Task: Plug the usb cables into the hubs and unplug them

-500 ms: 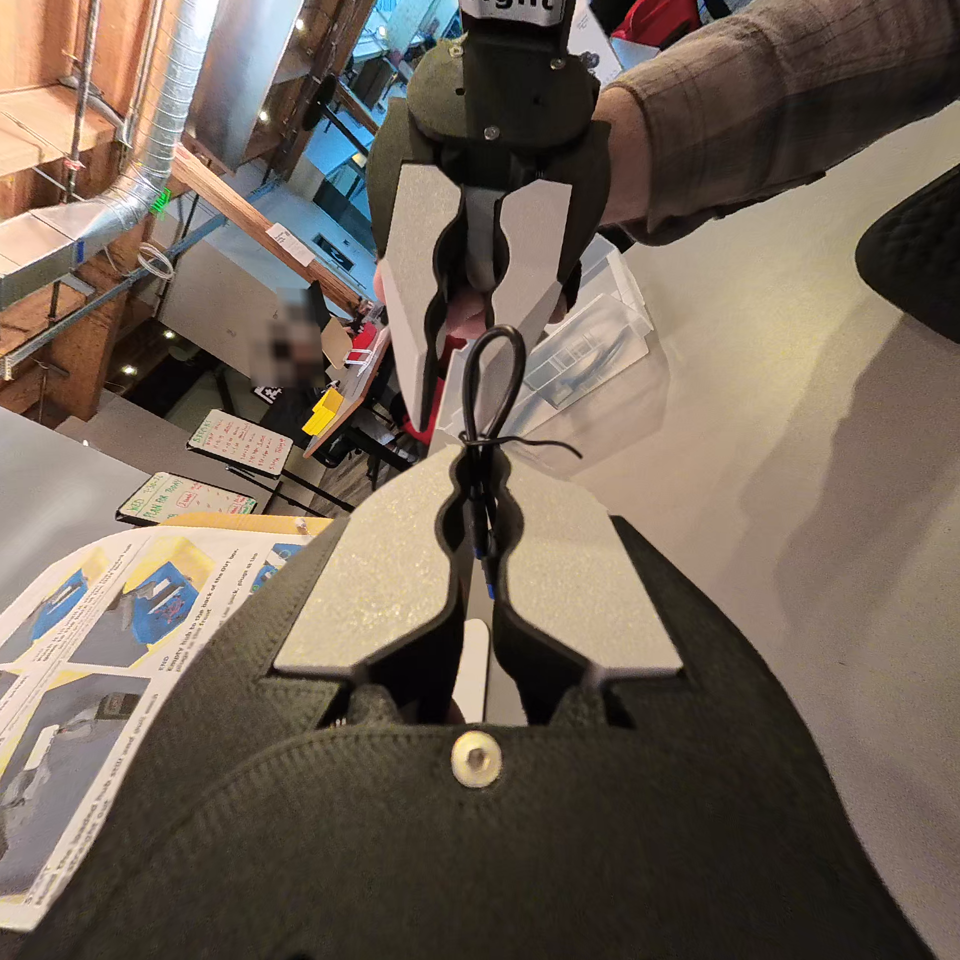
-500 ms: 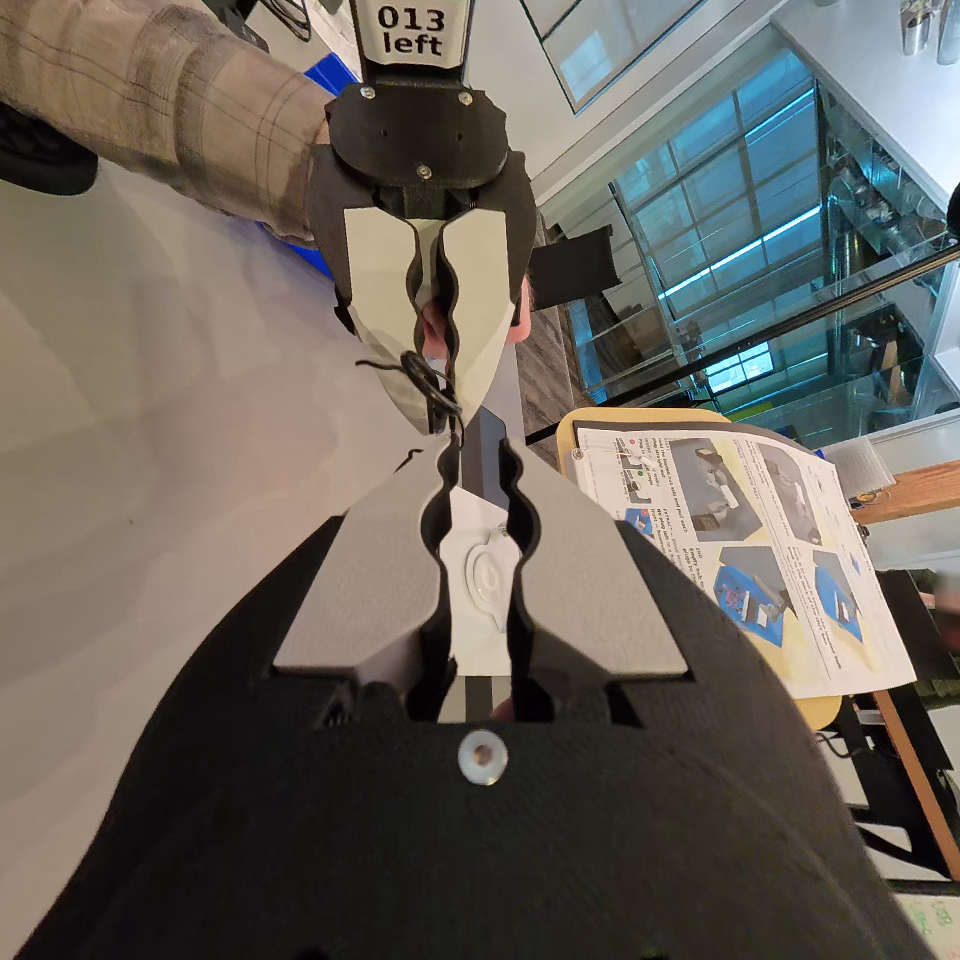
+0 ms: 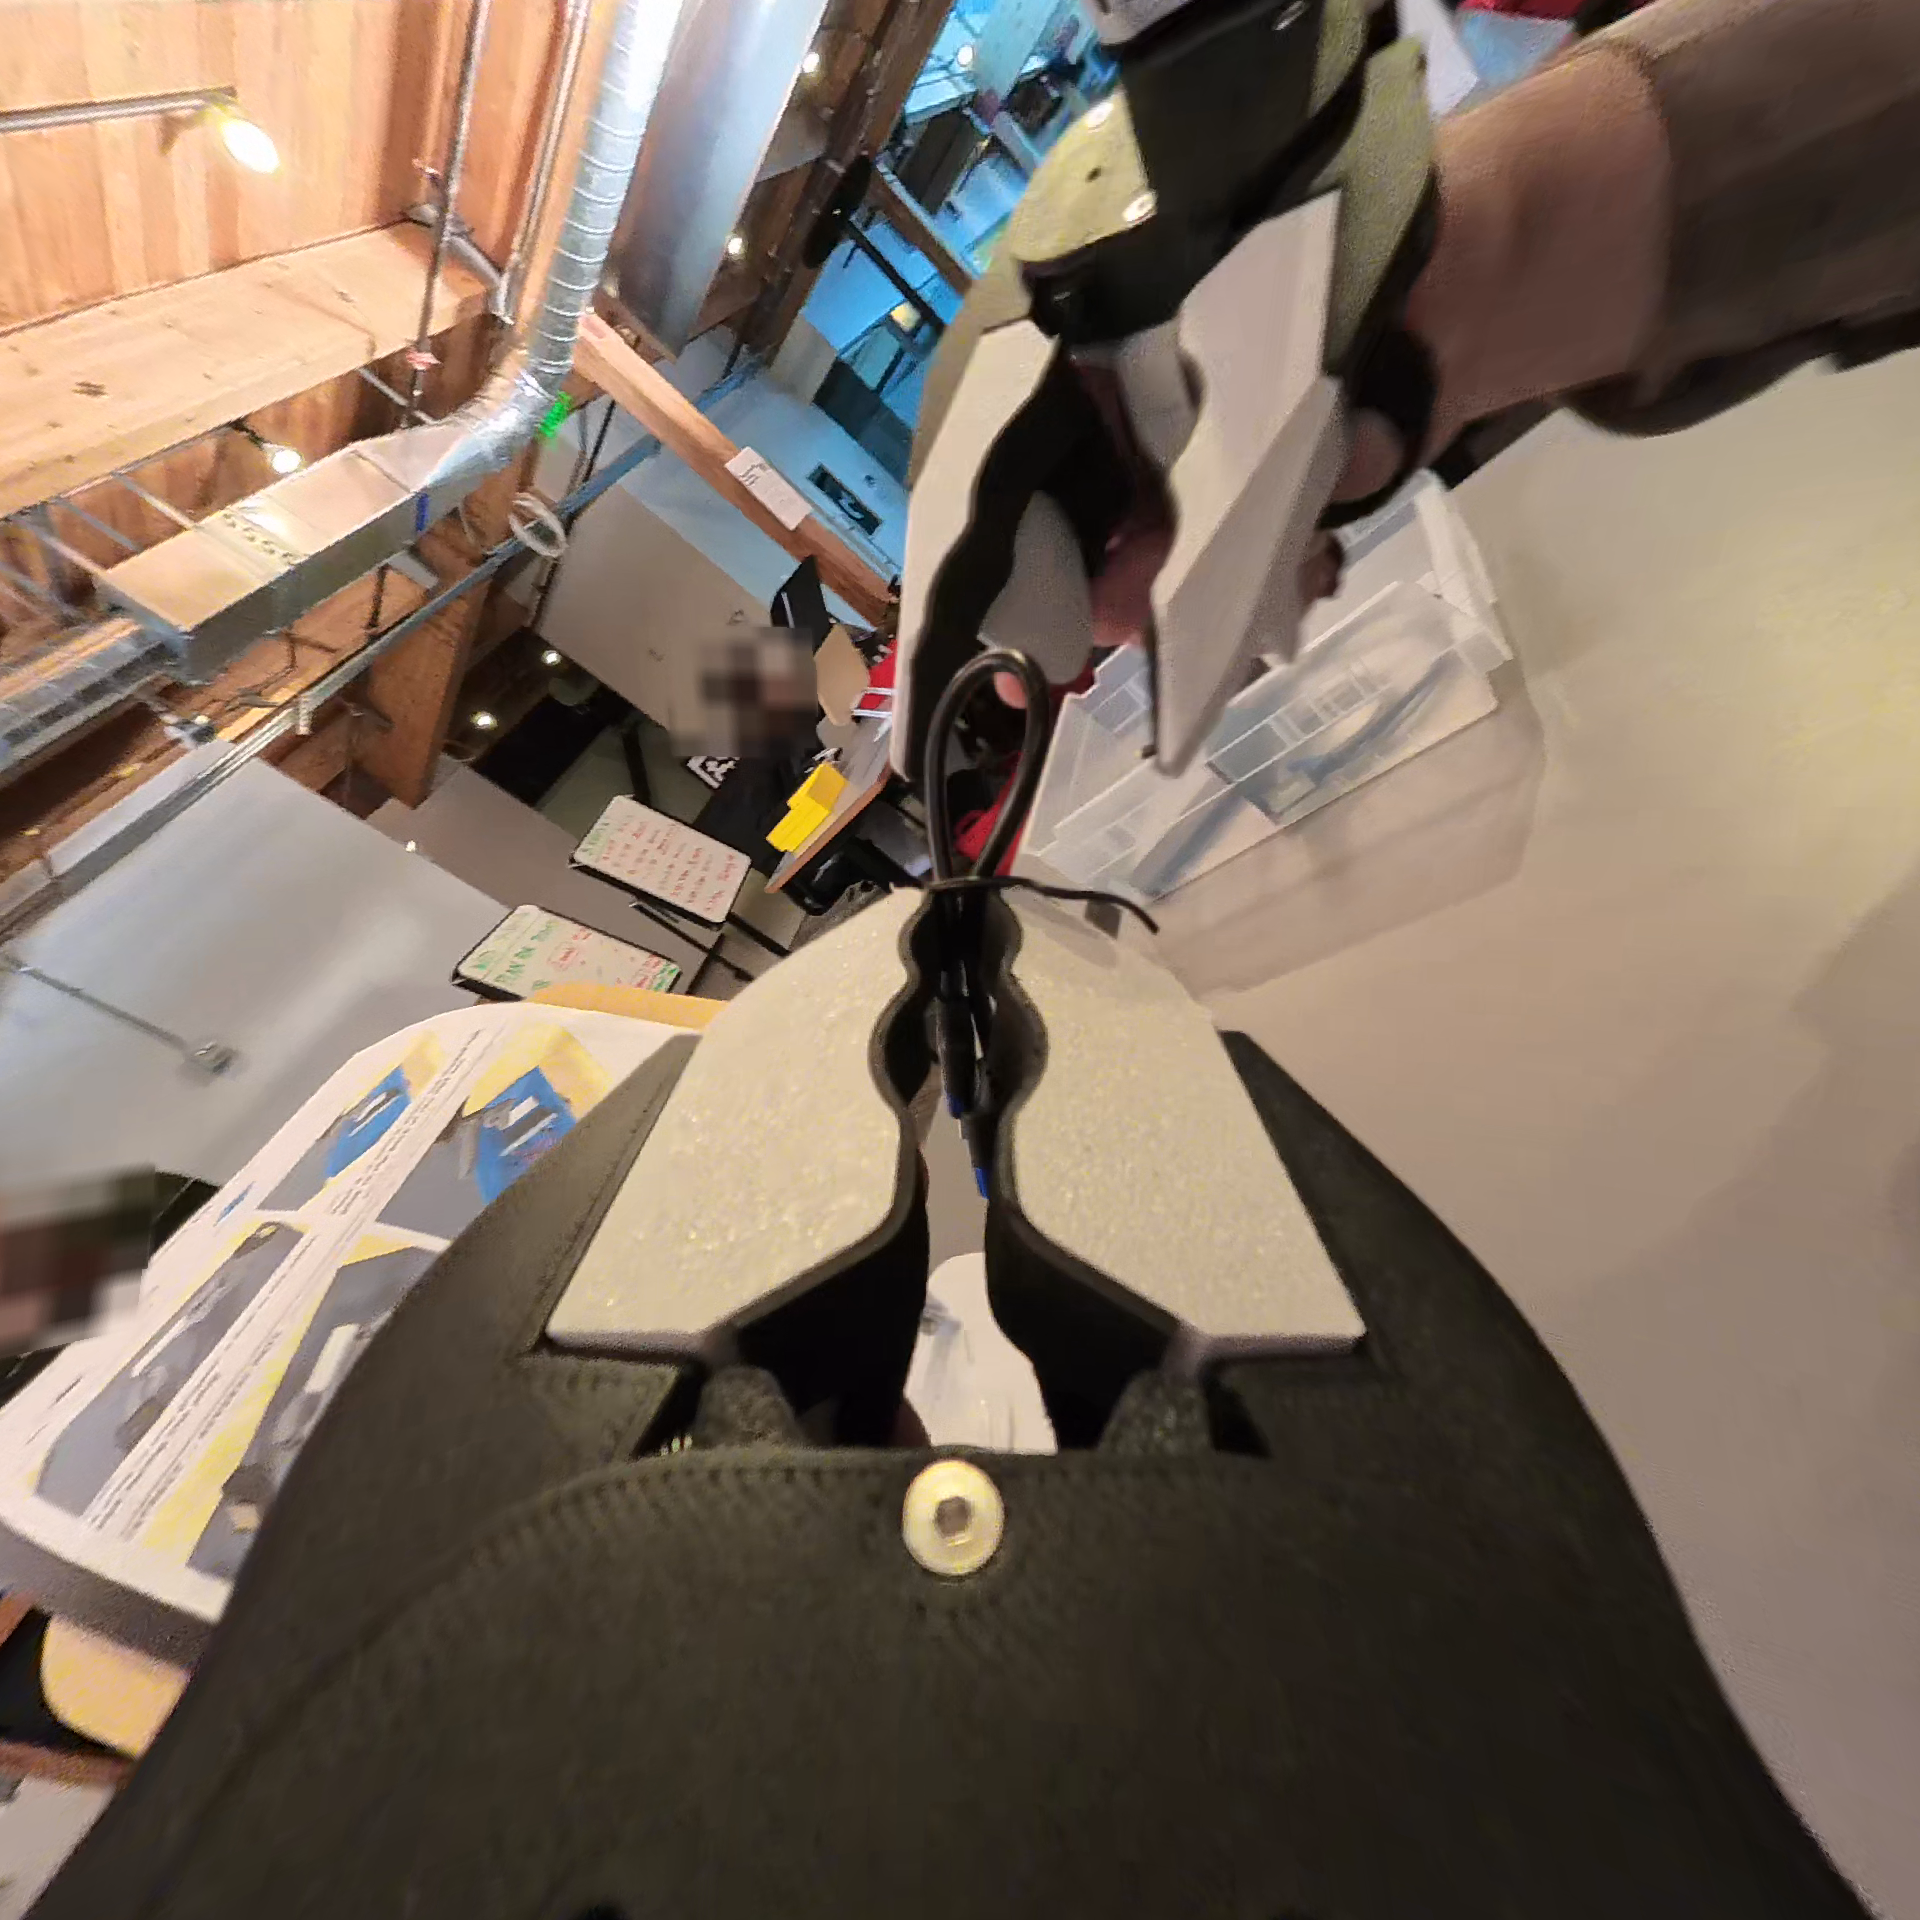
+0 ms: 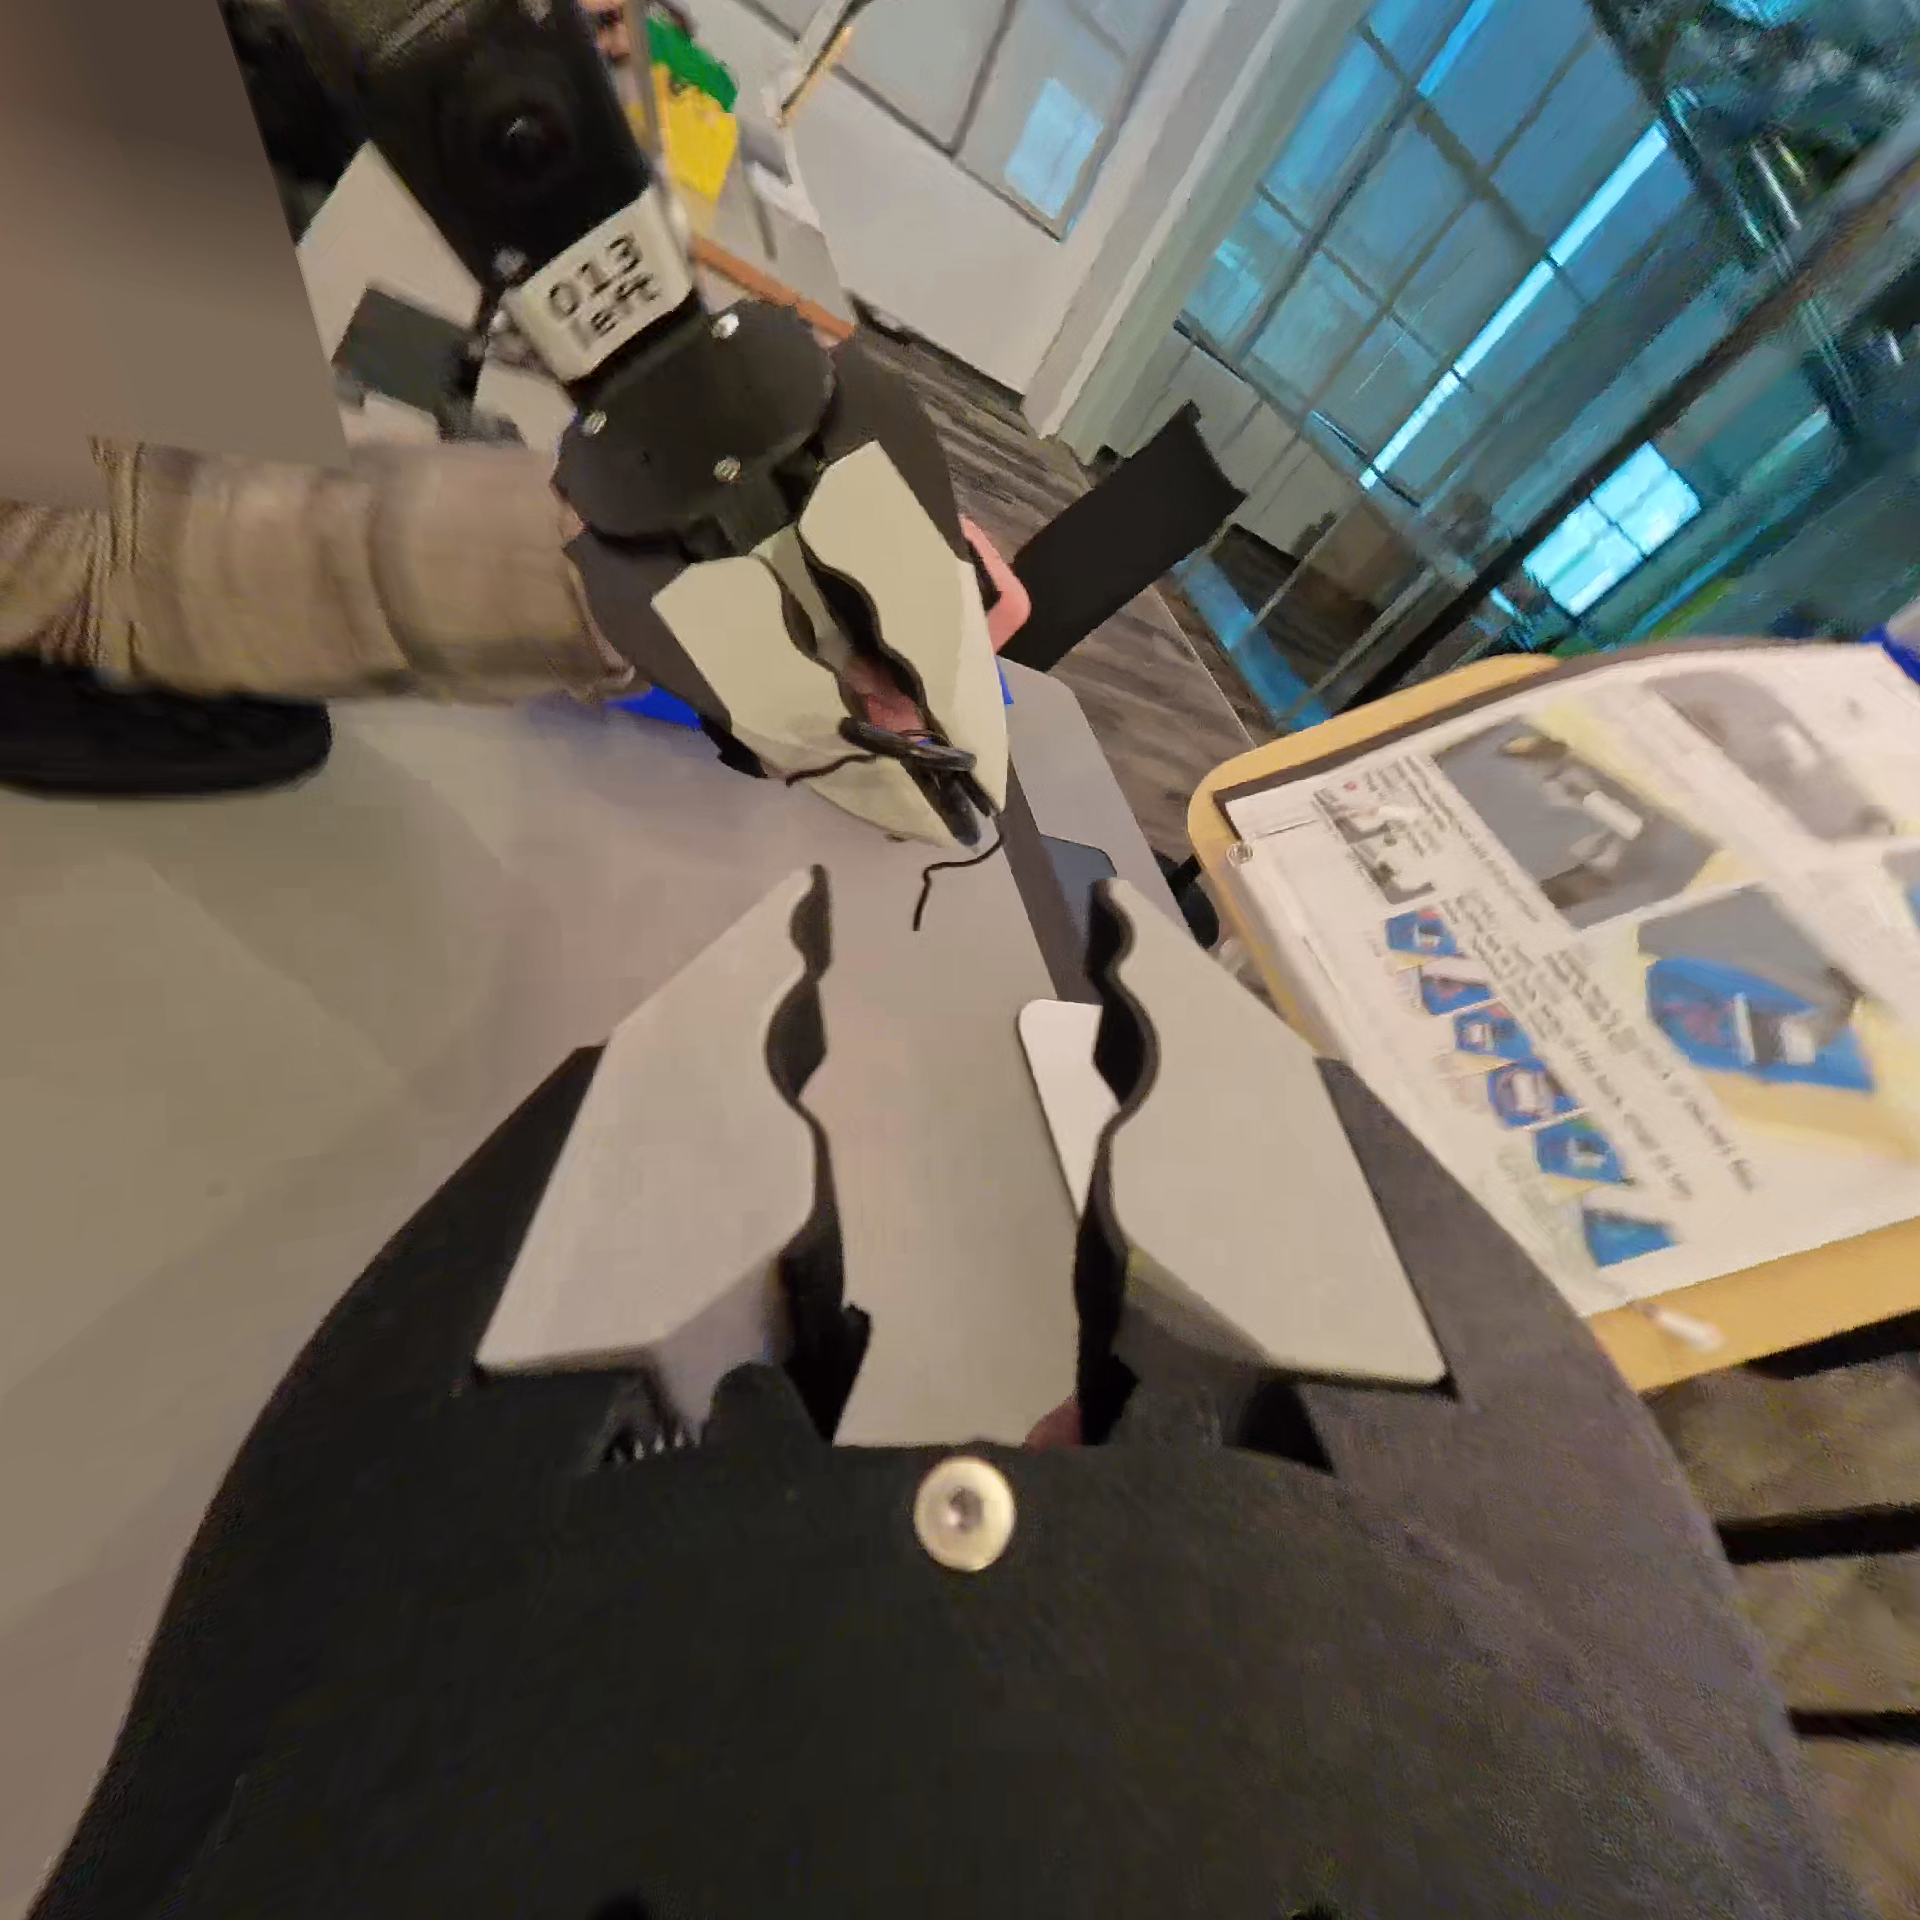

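Jaws of the left gripper are clamped on a thin black USB cable bundled with a wire tie, its loop rising above the tips at frame centre. The right gripper has its jaws wide apart, holding nothing, over the pale grey table. A white flat hub lies just behind its right finger. Printed instruction sheets sit at right.

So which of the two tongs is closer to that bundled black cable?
Left. The left tongs are shut on the bundled black cable; the right tongs are open, a short way off, not touching it.
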Available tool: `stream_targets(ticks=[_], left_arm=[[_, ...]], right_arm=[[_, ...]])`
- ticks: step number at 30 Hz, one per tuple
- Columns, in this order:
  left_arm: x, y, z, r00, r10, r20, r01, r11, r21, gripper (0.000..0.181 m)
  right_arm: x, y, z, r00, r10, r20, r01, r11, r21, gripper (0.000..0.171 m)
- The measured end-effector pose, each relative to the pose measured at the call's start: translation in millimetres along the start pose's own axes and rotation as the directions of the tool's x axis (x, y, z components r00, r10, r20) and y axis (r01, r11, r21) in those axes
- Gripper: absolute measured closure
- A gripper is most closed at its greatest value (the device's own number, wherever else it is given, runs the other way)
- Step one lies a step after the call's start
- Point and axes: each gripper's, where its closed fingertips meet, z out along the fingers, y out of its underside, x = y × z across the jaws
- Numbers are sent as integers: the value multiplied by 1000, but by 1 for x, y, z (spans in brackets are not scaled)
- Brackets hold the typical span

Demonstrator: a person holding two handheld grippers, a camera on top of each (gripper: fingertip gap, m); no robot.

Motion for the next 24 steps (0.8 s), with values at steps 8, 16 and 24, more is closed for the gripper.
stream_targets(ticks=[8,16,24], left_arm=[[-14,0,3,989,83,125,-76,995,-59,175],[-11,-3,7,964,214,156,-197,973,-120,175],[-12,-5,8,951,250,185,-229,965,-126,175]], right_arm=[[-14,1,25,916,400,-27,-396,913,97,85],[-1,-10,30,820,573,2,-550,787,278,104],[-2,-10,28,825,565,3,-537,783,316,133]])
